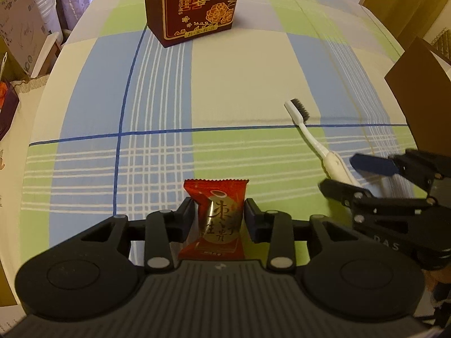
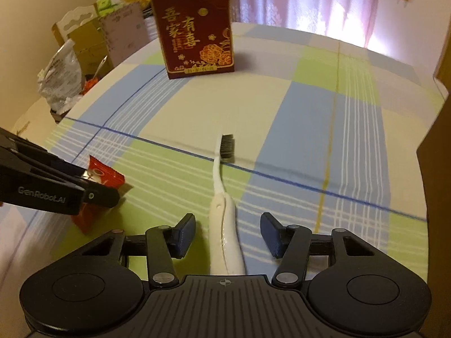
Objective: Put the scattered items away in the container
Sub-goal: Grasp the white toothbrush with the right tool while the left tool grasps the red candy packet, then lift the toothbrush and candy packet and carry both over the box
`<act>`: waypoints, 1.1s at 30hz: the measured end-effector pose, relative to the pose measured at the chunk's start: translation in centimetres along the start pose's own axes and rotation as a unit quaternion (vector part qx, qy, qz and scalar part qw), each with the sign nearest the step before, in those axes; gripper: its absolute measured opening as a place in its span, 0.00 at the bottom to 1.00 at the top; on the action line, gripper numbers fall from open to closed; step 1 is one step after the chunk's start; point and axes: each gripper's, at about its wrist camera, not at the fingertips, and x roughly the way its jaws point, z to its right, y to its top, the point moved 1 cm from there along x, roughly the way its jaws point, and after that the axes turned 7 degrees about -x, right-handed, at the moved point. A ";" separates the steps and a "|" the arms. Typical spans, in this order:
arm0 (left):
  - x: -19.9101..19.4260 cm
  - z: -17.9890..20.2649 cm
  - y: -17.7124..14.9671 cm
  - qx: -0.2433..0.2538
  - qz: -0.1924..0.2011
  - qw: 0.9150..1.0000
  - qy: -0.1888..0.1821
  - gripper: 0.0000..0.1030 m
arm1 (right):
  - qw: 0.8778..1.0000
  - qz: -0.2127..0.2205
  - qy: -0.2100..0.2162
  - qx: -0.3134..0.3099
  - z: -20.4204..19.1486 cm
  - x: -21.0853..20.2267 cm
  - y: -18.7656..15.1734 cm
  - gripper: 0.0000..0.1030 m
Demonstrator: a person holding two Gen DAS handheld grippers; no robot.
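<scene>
Candy packet (image 1: 218, 219) sits pinched in left tongs (image 1: 220, 215) marked "GenRobot.AI".

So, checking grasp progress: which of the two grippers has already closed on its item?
The left gripper: it pinches the red candy packet. The right gripper stands open around the toothbrush.

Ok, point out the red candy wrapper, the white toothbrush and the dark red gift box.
red foil candy wrapper (image 1: 218, 219), left wrist view, middle of its printed face
white plastic toothbrush (image 2: 225, 242), right wrist view, thick handle
dark red cardboard gift box (image 2: 194, 31), right wrist view, front panel
</scene>
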 end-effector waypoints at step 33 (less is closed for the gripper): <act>-2.7 2.8 -4.9 0.022 -0.006 1.000 -0.015 0.23 | 0.999 -0.022 0.020 0.042 -1.3 -5.5 -5.7 0.23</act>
